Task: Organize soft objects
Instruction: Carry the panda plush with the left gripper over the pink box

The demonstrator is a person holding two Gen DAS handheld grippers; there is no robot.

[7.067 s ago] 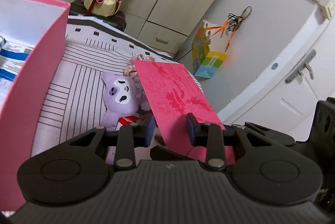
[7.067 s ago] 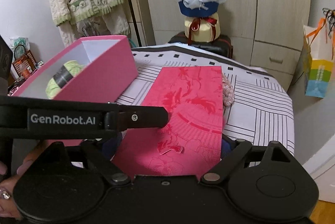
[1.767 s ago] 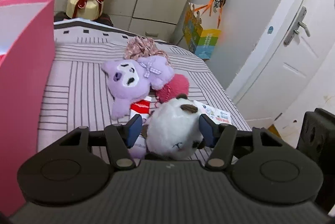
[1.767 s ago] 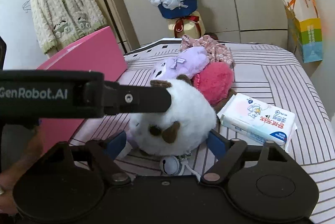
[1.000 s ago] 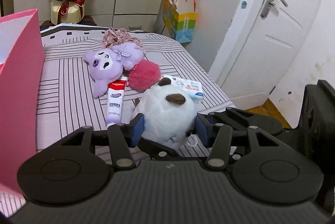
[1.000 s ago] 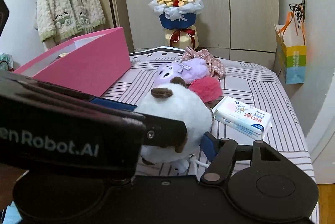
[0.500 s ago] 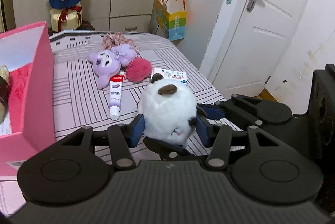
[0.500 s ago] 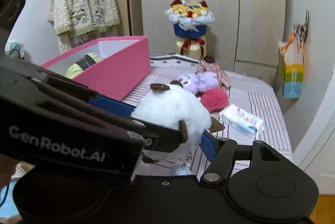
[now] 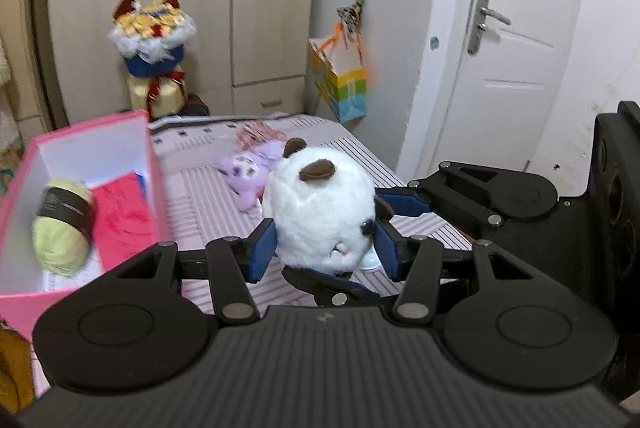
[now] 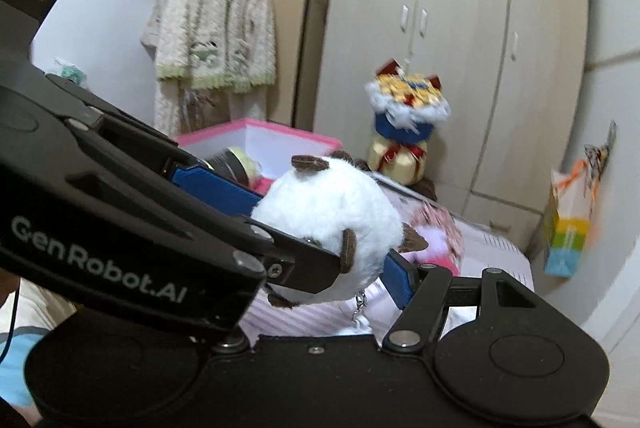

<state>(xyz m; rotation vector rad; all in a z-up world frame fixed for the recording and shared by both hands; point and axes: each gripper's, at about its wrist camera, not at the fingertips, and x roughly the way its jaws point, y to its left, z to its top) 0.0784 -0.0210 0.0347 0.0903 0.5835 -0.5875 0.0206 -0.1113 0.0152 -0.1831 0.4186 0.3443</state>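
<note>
left gripper (image 9: 325, 242): pads pinching the plush (image 9: 320, 216) from both sides
right gripper (image 10: 332, 248): clamped on the same plush, crossing the left one
plush: off the bed (image 9: 208, 196), just right of the pink box (image 9: 156, 188)
box: holds yarn (image 9: 62, 224) and a red sheet (image 9: 120, 212)
bed: purple toy (image 9: 248, 172) beyond the plush

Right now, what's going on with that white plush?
Both grippers are clamped on the white plush, holding it in the air above the striped bed: the left gripper grips its sides, the right gripper crosses it. The open pink box, already holding a ball of yarn, sits alongside.
</note>
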